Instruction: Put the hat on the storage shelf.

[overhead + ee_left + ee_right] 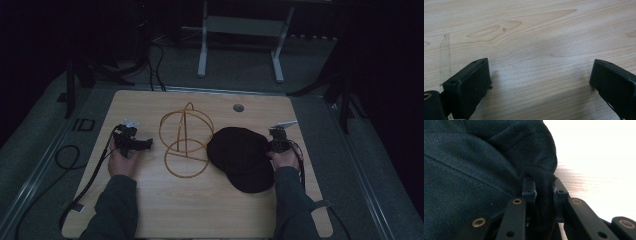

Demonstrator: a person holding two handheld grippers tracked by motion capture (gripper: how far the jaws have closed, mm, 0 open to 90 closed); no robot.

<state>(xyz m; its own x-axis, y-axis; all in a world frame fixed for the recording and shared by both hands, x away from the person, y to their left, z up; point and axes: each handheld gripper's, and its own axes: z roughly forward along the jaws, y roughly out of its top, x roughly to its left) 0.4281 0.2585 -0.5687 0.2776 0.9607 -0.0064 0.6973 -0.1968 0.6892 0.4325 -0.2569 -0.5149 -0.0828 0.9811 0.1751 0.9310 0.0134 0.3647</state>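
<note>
Two jaws of the right gripper point(544, 188) pinch a fold at the edge of the black cap point(240, 155), which lies on the table point(200, 210) right of the wire stand point(185, 140). Left gripper point(540, 80) jaws wide apart over bare wood.

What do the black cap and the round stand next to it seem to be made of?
The black cap looks like woven cotton-type cloth, matt: a fine diagonal weave and stitched seams show. The stand seems to be thin metal wire with a golden finish, bent into open hoops; wood or rattan cannot be excluded.
</note>
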